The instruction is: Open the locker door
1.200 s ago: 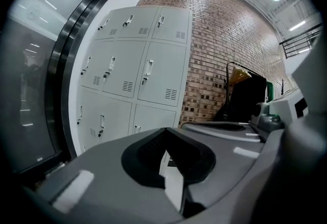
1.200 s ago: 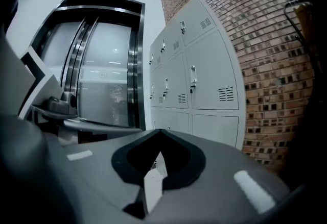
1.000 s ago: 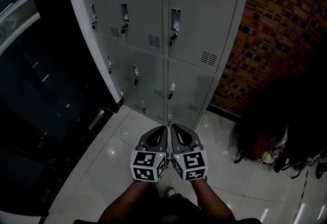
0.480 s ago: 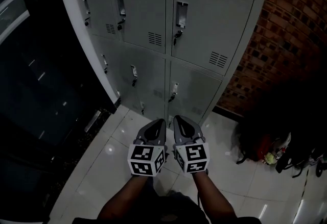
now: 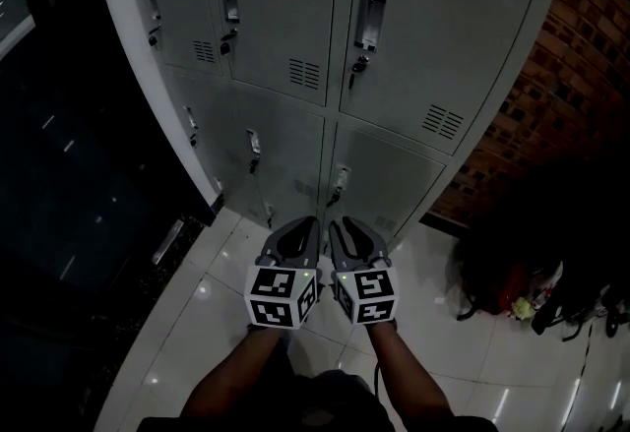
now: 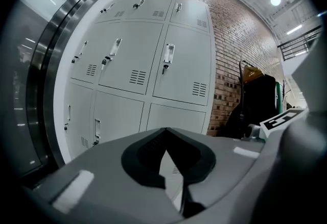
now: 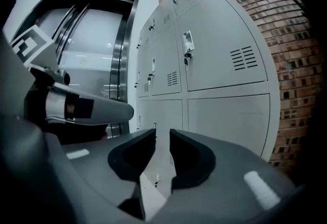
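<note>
Right gripper jaws opening, empty; left gripper pressed together. Locker door ahead, nearer than before: approach under way.

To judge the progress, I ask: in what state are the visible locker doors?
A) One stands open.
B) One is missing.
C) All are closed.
C: every locker door in view lies flush with its neighbours, and none is swung out.
</note>
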### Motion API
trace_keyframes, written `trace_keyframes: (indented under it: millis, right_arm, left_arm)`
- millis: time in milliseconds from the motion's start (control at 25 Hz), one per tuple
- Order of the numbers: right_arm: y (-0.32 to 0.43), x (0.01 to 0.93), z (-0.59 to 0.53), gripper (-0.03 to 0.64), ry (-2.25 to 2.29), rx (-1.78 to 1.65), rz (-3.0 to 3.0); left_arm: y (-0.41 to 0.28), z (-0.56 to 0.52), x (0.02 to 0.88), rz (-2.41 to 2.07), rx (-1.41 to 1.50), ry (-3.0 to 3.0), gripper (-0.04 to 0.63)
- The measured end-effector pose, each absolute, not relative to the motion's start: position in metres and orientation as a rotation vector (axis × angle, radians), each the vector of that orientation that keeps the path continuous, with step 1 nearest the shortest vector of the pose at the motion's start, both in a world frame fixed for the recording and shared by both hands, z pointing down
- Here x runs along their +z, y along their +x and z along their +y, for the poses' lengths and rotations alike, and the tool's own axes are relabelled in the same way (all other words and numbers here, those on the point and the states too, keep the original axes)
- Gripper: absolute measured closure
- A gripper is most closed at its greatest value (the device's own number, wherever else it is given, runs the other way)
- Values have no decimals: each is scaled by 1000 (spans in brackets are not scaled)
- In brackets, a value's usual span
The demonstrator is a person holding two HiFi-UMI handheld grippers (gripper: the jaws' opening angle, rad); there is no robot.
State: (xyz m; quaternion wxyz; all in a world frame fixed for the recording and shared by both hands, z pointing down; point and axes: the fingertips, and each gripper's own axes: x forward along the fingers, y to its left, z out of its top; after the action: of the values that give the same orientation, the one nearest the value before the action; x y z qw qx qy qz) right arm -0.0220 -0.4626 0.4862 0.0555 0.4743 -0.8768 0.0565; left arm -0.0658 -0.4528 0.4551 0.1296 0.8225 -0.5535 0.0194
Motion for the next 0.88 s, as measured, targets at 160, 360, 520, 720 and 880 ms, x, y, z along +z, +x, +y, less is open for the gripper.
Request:
trace_keyframes:
  millis: [160, 360, 520, 720, 880]
  right_arm:
    - [-29, 506, -487, 522, 1437, 174, -2645]
    - [-34, 528, -521, 475, 1453, 206, -2636]
    - [-41, 549, -545, 431, 1463, 247, -2644]
    - [-46, 572, -577, 391, 1504, 287, -2643]
    - [-50, 588, -599, 365, 1523, 297, -2632]
  left_arm:
    - [-71, -475, 467, -1599, 60, 2402, 591]
    - [-76, -500, 481, -1579, 59, 2408, 591]
    - [-79, -516, 493, -1574, 55, 2415, 591]
    - [-84, -536, 510, -1568, 69, 2432, 591]
    - [-87, -551, 518, -1558, 68, 2443, 591]
